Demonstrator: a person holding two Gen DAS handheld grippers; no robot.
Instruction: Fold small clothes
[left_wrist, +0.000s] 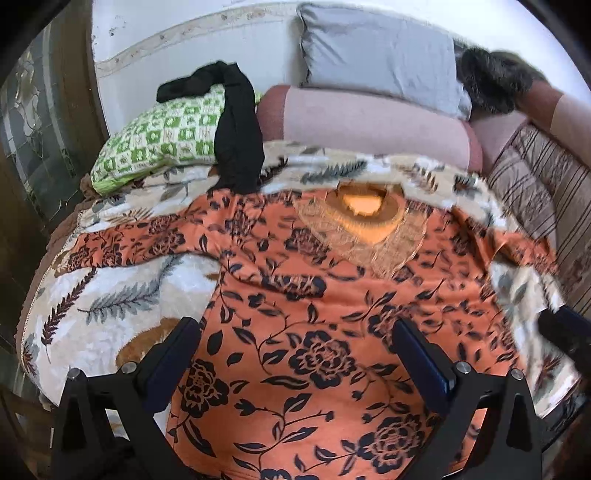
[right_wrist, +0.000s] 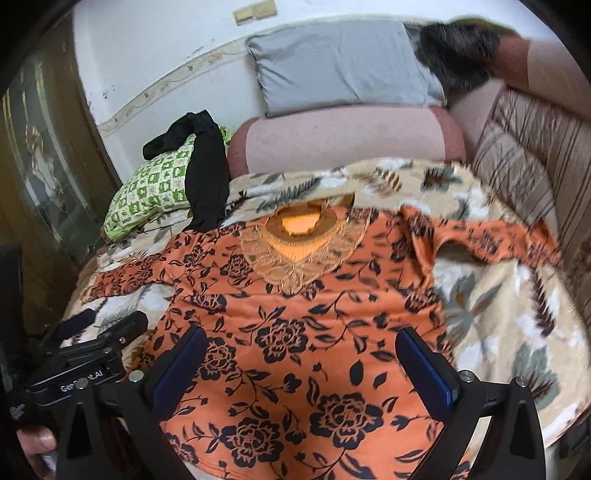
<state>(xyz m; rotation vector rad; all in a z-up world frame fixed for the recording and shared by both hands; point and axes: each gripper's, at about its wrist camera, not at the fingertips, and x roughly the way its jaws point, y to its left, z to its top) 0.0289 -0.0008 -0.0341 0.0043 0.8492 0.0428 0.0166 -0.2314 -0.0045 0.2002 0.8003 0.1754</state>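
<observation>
— Status of the orange floral top (left_wrist: 314, 350)?

— It is lying face up and spread flat on the leaf-print blanket (left_wrist: 110, 295), neckline toward the pink bolster (left_wrist: 369, 122), both sleeves stretched outward. I am seeing no fold made yet; the whole job is pending, by my judgement.

— Grippers?

— The left gripper (left_wrist: 295, 354) and right gripper (right_wrist: 303, 362) are both hovering over the hem end, farthest from the bolster, fingers spread apart, gripping nothing.

— Anything else?

— A black garment (right_wrist: 205, 173) is draping over the green pillow (right_wrist: 151, 192) beside the bolster, unfolded.
</observation>
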